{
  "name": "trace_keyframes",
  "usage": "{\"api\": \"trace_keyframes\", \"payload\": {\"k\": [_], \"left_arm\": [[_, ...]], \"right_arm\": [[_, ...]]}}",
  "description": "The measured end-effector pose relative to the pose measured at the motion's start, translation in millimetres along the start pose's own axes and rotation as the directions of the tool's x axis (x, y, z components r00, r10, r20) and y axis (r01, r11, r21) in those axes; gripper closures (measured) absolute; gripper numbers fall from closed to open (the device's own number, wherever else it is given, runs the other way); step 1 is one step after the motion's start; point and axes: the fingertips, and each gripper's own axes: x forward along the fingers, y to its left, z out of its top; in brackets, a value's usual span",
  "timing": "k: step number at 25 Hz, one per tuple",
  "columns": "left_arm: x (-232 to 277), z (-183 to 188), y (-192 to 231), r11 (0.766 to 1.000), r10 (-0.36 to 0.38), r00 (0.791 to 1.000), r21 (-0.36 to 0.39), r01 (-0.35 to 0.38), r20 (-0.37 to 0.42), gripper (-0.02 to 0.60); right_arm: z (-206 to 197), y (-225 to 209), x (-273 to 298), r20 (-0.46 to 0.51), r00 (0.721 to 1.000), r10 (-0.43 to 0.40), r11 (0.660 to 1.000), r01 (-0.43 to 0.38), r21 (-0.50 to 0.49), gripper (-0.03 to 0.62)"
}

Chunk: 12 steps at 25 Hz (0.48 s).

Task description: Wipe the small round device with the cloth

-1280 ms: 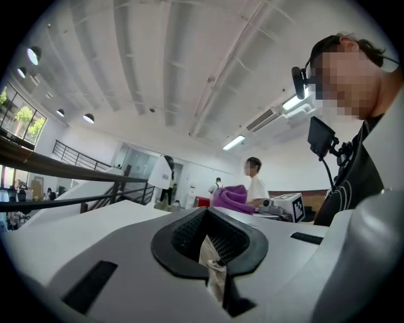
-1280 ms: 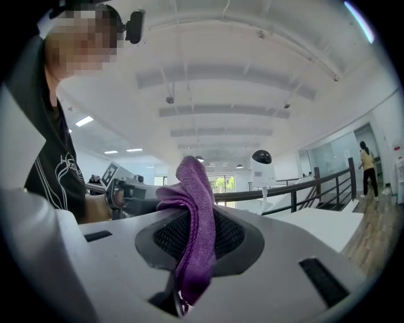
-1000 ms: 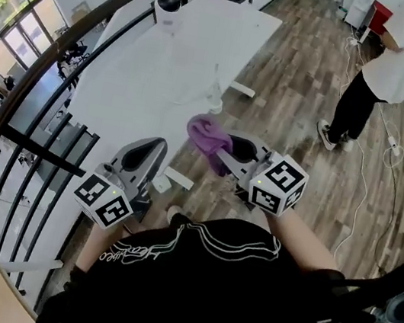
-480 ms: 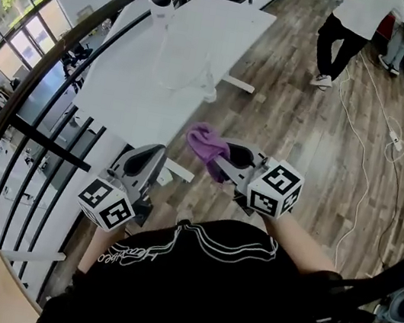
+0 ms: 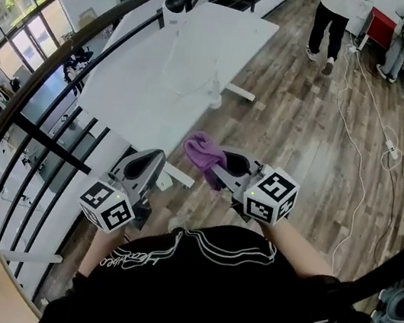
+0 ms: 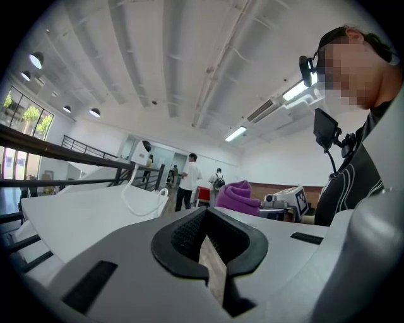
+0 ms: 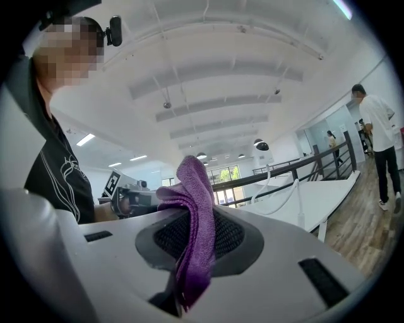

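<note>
Clamping the purple cloth (image 5: 202, 151) between its closed jaws, the right claw (image 5: 218, 169) pointed level toward the white table (image 5: 146, 85). The left claw (image 5: 141, 168) beside it was shut and empty. The small round device (image 5: 173, 6) stood at the table's far corner, well apart from both.

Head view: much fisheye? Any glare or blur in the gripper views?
Head view: strong fisheye, the black metal railing bows into an arc; the white table is near blown out. Left gripper view: ceiling strip light glares. Right gripper view: purple microfibre cloth sharp, corners vignetted black.
</note>
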Motion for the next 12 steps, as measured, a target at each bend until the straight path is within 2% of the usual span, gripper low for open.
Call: {"api": "trace_keyframes", "payload": {"k": [5,8,12], "left_arm": [[11,10,28,0.999,-0.019,1.0,0.03,0.018,0.017,0.572],[-11,-4,46,0.997,-0.049,0.999,0.057,0.049,0.007,0.572],[-23,-1,38,0.993,-0.084,0.996,0.078,0.084,-0.007,0.572]], "right_arm": [[3,-20,18,0.008,0.999,-0.035,0.999,0.035,-0.027,0.528],[-11,-8,39,0.044,0.996,-0.078,0.997,0.079,-0.023,0.528],[-5,9,37,0.082,0.99,-0.112,0.993,0.114,-0.016,0.528]]}}
